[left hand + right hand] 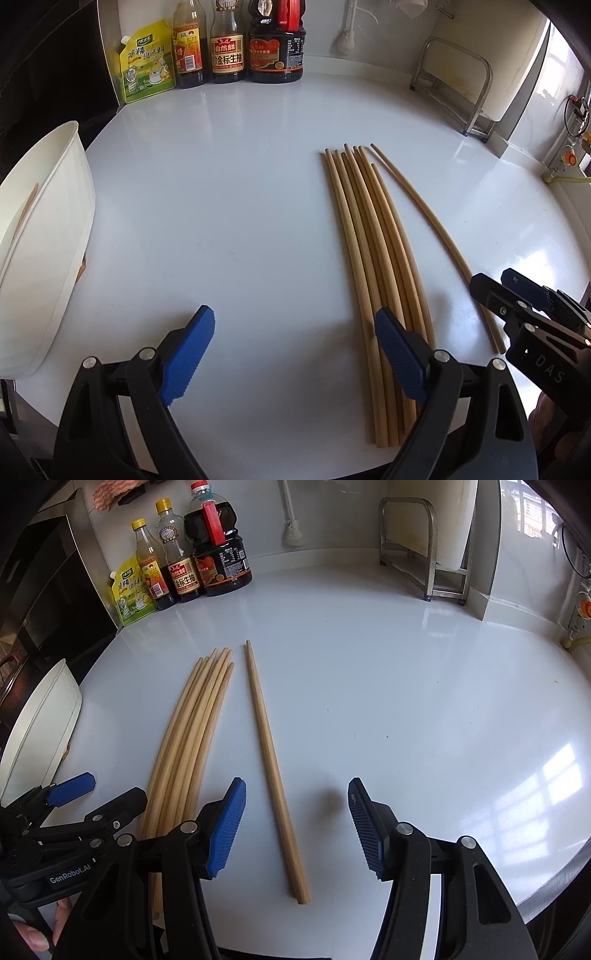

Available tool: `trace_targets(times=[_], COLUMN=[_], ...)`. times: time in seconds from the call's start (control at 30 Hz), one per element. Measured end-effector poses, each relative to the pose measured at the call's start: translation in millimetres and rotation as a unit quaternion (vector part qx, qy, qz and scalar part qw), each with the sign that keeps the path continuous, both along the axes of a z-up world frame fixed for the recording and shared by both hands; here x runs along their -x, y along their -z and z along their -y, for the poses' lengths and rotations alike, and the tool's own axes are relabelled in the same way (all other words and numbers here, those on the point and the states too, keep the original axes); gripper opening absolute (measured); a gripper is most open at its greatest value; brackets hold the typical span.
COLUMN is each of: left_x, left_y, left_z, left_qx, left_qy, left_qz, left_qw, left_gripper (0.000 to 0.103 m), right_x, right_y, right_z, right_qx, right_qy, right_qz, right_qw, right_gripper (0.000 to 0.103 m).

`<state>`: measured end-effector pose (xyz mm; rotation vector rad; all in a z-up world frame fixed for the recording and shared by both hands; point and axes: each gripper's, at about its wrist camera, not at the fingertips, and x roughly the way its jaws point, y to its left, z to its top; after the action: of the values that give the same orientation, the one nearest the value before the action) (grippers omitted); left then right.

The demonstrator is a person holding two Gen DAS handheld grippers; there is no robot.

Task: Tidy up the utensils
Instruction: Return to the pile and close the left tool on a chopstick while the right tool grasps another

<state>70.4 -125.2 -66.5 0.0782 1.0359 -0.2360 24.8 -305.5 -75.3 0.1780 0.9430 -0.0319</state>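
Observation:
Several wooden chopsticks lie side by side in a bundle on the white counter; the bundle also shows in the right wrist view. One pair of chopsticks lies apart to the bundle's right, seen in the left wrist view too. My left gripper is open and empty, its right finger above the bundle's near end. My right gripper is open and empty, straddling the near part of the separate pair. A white container with a chopstick inside stands at the left.
Sauce bottles and a yellow seasoning pouch stand along the back wall. A metal rack stands at the back right. The counter's edge runs close on the right.

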Motion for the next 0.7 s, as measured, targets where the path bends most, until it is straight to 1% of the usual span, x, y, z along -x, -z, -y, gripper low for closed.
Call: trace_targets(times=[0.13,0.23,0.37,0.57,0.7], left_x=[-0.3,-0.7,-3.9,-14.7,-23.1], left_y=[3.0,4.5,5.2,5.5,6.1], left_z=[-0.7,0.5,-3.1,-11.2,-9.4], left_qx=[-0.003,-0.018,-0.024,-0.026,-0.027], left_qy=[-0.003,-0.004,-0.010,-0.026,-0.029], left_qz=[-0.003,-0.001,0.002,0.001,0.000], left_qw=[1.0000,0.9998,0.9997,0.9993,0.9992], left_gripper=[0.087,0.087,0.087,0.089,0.091], right_x=[-0.3,-0.7,-1.2,-8.0,-17.5], right_y=[0.5,1.0,0.9,2.5,4.4], right_z=[2.7,3.2,2.4,2.4,0.7], right_qx=[-0.002,-0.002,0.003,0.021,0.035], right_qy=[0.004,0.005,0.006,0.005,-0.001], right_qz=[0.000,-0.001,-0.001,-0.009,-0.011], right_qw=[1.000,1.000,1.000,1.000,0.999], right_gripper=[0.055,0.055,0.055,0.055,0.055])
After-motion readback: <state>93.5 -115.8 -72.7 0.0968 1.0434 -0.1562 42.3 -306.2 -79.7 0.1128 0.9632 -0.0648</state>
